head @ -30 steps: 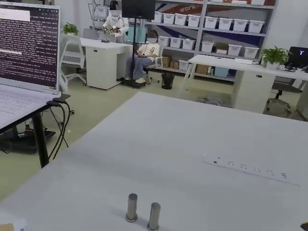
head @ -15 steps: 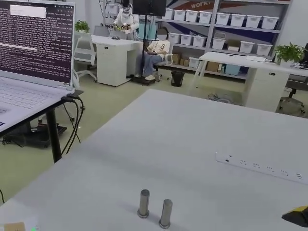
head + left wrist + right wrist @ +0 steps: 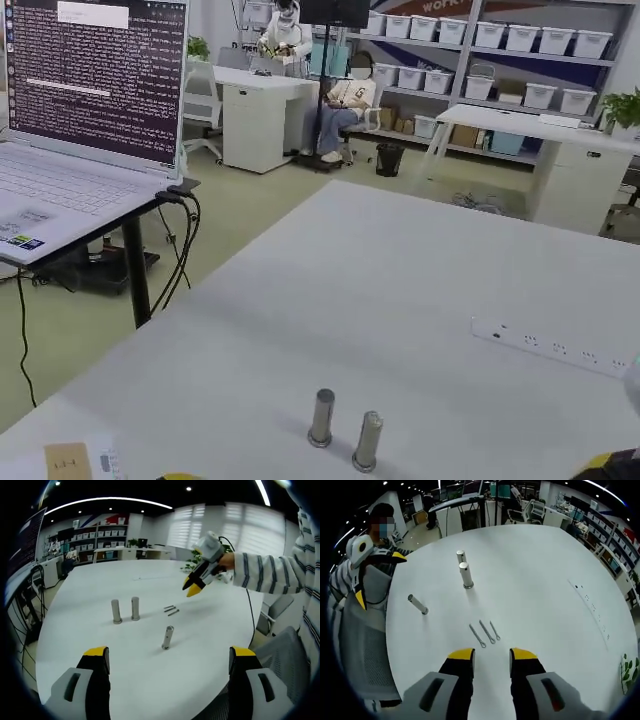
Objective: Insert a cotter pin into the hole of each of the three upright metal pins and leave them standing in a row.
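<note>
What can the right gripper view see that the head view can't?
The right gripper view adds three cotter pins lying side by side, a third metal pin, and the open left gripper. The head view adds the laptop and the shelves of bins across the room. Both share the two upright metal pins standing close together and the white power strip.

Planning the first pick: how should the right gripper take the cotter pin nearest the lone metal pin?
Grip the cotter pin mid-shank, coming straight down with the right gripper, fingers astride its length. It lies flat on the table, thin, with a second cotter pin close alongside, so a side approach would likely nudge that one.
</note>
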Tool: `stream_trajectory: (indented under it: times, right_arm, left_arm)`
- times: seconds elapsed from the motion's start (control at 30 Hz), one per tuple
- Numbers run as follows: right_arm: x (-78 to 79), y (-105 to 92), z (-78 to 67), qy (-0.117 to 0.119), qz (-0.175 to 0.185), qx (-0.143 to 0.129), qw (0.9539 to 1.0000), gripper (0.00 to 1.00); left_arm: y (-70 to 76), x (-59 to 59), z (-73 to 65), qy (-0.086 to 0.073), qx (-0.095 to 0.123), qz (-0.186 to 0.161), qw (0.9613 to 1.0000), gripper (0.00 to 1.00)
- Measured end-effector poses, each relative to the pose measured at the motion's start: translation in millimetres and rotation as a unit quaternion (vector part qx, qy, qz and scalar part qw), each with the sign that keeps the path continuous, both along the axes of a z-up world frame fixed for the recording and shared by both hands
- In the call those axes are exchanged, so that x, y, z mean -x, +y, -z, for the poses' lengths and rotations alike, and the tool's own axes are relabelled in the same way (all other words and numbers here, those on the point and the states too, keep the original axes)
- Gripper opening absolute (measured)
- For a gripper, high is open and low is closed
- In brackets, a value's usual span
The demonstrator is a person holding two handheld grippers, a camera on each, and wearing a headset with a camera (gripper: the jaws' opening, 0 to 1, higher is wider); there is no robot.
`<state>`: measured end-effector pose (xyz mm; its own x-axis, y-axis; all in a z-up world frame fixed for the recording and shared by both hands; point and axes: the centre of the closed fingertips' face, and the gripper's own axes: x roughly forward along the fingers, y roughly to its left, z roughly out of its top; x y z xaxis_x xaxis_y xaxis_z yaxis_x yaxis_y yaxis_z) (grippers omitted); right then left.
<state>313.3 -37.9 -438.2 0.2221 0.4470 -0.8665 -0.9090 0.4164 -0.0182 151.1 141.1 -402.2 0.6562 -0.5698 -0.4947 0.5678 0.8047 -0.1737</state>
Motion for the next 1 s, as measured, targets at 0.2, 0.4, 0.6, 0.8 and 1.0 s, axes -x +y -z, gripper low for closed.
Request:
stream_trajectory:
  times: [0.2,0.4,0.6,0.8,1.0]
  right_arm:
    - [-13.9,14.4,17.5,0.003,-0.004,-0.014,0.9999,0.14]
    - [-19.5,25.1,34.9,-0.002,-0.037,0.012,0.9992,0.09]
    - [-21.1,31.6,48.1,0.008,-0.049,0.014,0.9987,0.06]
    - [-23.2,30.1,58.5,0.017,-0.054,0.027,0.998,0.05]
    - [-23.8,29.0,59.8,0.015,-0.055,0.032,0.9979,0.03]
  left_arm:
    - [2.8,3.7,5.7,0.008,0.001,-0.005,1.0,0.99]
    - [4.5,7.1,10.2,0.017,0.001,-0.01,0.9998,0.99]
    - [4.9,6.3,10.0,0.017,0.004,-0.014,0.9997,0.99]
    - [4.4,7.6,15.4,0.027,0.007,-0.016,0.9995,0.96]
    - [3.3,8.0,17.2,0.031,0.011,-0.015,0.9993,0.96]
